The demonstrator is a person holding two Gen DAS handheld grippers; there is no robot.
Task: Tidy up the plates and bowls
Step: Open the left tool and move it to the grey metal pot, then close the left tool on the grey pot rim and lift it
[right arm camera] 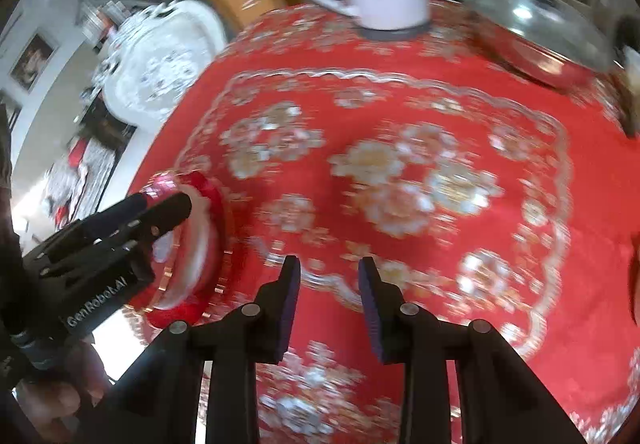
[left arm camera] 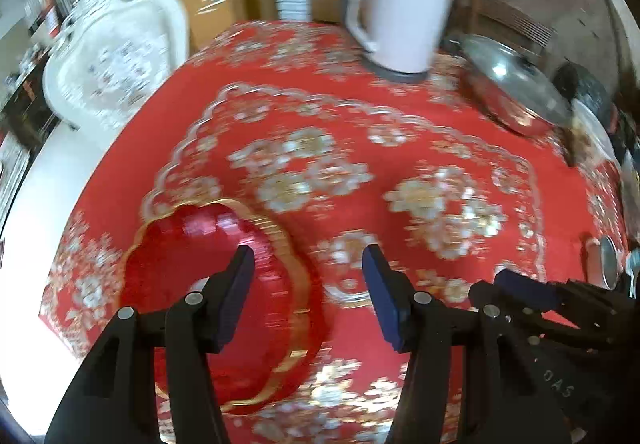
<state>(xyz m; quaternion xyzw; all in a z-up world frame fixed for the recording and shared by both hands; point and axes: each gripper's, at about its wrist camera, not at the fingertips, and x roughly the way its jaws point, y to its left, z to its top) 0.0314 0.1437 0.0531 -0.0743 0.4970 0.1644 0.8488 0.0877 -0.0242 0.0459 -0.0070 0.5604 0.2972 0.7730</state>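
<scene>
Two grippers over my table | left gripper (left arm camera: pixel 308 296) jaws wide, nothing between them, casing reads "GenRobot.AI" | right gripper (right arm camera: pixel 329 308) jaws parted, empty | red gold-rimmed plate (left arm camera: pixel 180 268) near table's left edge, under my left finger | white kettle (left arm camera: pixel 400 4) at far edge

Both the left gripper (left arm camera: pixel 308 264) and the right gripper (right arm camera: pixel 329 276) are black plastic linkages with silver pivot pins, dark blue finger pads and white "GenRobot.AI" lettering.
</scene>
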